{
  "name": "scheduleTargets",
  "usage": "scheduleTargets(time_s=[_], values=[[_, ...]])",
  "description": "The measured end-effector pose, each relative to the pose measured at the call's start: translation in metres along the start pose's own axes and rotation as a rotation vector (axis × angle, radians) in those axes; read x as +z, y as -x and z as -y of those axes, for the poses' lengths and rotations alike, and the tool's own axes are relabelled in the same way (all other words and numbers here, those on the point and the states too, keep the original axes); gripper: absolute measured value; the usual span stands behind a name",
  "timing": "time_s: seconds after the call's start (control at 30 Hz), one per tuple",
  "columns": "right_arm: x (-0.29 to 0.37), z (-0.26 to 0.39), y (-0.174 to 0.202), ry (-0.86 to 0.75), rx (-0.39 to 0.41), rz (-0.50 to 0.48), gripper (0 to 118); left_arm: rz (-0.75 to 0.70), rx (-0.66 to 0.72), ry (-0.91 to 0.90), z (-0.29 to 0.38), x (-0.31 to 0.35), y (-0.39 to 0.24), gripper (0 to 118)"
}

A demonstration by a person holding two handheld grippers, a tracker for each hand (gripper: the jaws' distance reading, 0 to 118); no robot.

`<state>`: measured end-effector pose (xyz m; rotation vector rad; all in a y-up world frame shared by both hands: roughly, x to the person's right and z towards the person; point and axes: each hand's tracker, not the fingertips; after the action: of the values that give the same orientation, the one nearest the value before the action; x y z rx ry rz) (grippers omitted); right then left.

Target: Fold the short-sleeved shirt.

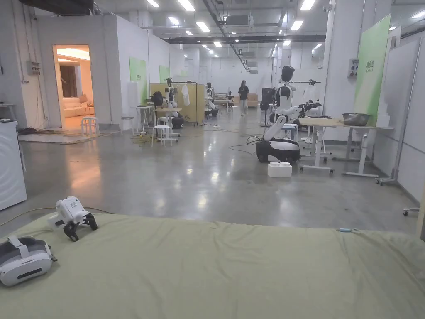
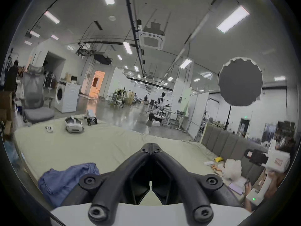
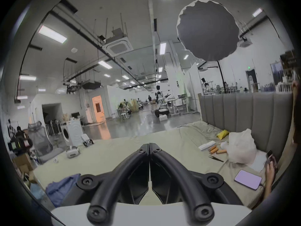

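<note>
On the pale green sheet covering the bed, a crumpled blue short-sleeved shirt is lying in a loose heap, unfolded. Seen from the left gripper view, it is resting low and to the left of the left gripper, well behind the jaw tips and apart from them; the two black jaws are being held pressed together at their tips, with nothing caught between them. From the right gripper view, the same shirt is sitting at the lower left, partly hidden by the base of the jaw linkage, and the right gripper is likewise being held fully closed on nothing, its tips pointing out over bare sheet.

Farther along the bed, a white VR headset and a spare white gripper device are lying near the far left edge. Near the grey padded headboard, a white plastic bag, a yellow packet and a lilac phone are lying on the sheet. Beyond the bed, a washing machine and a white humanoid robot are standing on the glossy floor.
</note>
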<state>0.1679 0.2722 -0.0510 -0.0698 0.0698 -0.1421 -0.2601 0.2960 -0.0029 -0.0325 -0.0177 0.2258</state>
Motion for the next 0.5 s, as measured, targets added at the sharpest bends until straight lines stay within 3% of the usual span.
scheduleTargets(time_s=[0.5], values=[[0.001, 0.004, 0.014, -0.002, 0.056, -0.045, 0, -0.005, -0.039, 0.009, -0.001, -0.008, 0.007, 0]])
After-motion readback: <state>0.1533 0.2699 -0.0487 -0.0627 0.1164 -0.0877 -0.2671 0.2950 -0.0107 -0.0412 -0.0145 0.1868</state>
